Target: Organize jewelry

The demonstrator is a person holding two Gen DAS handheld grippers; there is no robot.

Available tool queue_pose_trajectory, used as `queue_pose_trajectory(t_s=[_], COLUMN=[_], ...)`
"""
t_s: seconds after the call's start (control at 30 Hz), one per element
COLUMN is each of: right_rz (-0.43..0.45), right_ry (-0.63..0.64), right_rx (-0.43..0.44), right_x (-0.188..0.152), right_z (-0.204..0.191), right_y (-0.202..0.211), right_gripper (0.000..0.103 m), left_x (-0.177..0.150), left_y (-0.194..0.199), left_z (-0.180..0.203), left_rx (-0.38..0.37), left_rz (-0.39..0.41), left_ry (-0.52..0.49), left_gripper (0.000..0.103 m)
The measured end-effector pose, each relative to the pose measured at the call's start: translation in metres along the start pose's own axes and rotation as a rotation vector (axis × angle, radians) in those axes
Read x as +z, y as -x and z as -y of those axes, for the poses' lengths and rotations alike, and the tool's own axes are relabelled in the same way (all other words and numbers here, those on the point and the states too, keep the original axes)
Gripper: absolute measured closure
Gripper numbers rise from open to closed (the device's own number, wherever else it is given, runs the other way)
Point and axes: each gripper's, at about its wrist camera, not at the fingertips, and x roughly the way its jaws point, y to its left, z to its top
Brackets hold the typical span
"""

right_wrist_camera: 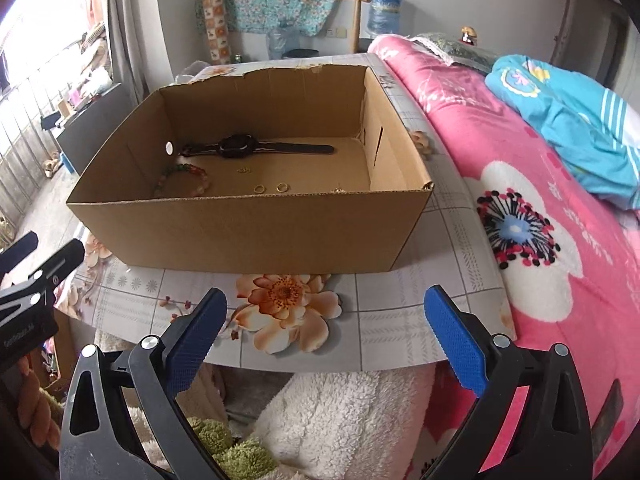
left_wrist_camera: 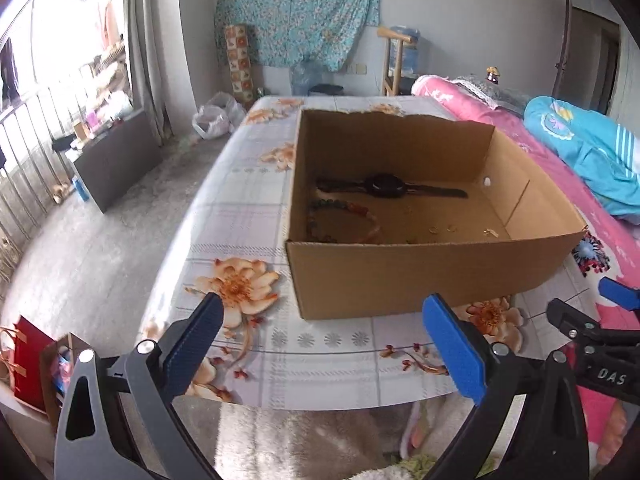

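Both my claws hang wide with nothing in them near the table edge, left gripper and right gripper. Past them sits the cardboard box with the jewelry already inside: rings nearest, bead bracelet left, watch farthest. Could be sorted or waiting; either way I'd come in over the near wall, not clip it.
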Motion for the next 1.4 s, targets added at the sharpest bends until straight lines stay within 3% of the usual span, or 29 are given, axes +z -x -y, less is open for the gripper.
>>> queue_pose_trajectory(t_s=[0.2, 0.5, 1.4], right_rz=[-0.015, -0.028, -0.064], right_ry=[-0.022, -0.008, -0.019], right_rx=[0.004, 0.037, 0.052], right_x=[0.006, 0.011, 0.011], right_z=[-0.002, -0.013, -0.017], right_y=[-0.002, -0.004, -0.011], right_gripper=[0.008, 0.008, 0.008], left_x=[0.002, 0.004, 0.007], left_y=[-0.013, -0.018, -0.023], left_z=[0.003, 0.009, 0.014], left_rx=[-0.013, 0.014, 0.042], left_rz=[-0.101, -0.156, -0.172], left_ry=[0.063, 0.064, 0.048], left_gripper=[0.005, 0.005, 0.005])
